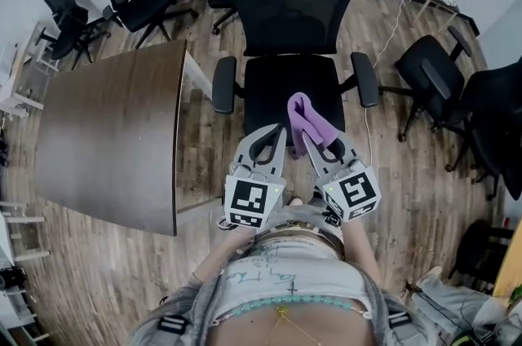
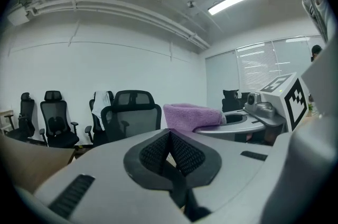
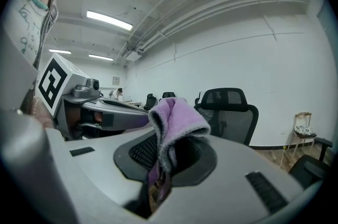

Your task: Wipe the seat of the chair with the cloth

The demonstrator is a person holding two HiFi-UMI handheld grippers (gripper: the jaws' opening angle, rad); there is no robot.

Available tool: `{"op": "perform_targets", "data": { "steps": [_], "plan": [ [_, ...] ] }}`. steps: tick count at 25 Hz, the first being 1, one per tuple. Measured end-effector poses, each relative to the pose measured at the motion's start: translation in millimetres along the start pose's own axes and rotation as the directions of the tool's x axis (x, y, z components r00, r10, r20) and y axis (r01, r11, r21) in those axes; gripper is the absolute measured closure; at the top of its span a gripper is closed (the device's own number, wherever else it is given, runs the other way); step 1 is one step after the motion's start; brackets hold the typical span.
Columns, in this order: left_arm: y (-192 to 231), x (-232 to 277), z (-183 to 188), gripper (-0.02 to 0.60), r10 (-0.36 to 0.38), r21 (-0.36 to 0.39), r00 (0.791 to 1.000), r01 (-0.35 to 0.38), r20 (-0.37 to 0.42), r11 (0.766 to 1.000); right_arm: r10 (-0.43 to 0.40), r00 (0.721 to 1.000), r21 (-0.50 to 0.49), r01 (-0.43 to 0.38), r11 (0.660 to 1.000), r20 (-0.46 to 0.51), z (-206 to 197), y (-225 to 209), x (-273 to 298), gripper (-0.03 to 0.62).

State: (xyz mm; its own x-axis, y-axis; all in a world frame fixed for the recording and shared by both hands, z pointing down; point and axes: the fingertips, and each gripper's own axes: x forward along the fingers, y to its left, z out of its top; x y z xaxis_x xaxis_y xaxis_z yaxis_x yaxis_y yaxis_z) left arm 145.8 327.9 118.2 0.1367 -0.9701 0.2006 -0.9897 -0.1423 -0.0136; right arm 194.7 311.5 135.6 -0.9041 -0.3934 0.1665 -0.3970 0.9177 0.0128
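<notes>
The right gripper (image 1: 322,143) pinches the purple cloth (image 1: 303,117) over the chair seat (image 1: 276,87), the left gripper (image 1: 272,137) is pressed together, and next the cloth must go down and rub

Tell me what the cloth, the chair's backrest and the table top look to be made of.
Cloth: soft purple pile fabric, likely microfibre; fuzzy nap at the folded edge.
Backrest: black mesh in a frame, probably plastic; see-through weave.
Table top: dark wood-grain, matt, maybe laminate.

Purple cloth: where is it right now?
In the head view, the purple cloth is clamped in the right gripper, over the front of the black chair seat.
</notes>
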Motion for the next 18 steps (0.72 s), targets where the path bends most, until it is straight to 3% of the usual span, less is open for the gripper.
{"op": "perform_targets", "data": {
  "steps": [18],
  "plan": [
    [85, 73, 6, 0.578, -0.143, 0.003, 0.990, 0.143, 0.006, 0.990, -0.178, 0.983, -0.044, 0.176, 0.983, -0.049, 8, -52, 84, 0.546]
  ]
}}
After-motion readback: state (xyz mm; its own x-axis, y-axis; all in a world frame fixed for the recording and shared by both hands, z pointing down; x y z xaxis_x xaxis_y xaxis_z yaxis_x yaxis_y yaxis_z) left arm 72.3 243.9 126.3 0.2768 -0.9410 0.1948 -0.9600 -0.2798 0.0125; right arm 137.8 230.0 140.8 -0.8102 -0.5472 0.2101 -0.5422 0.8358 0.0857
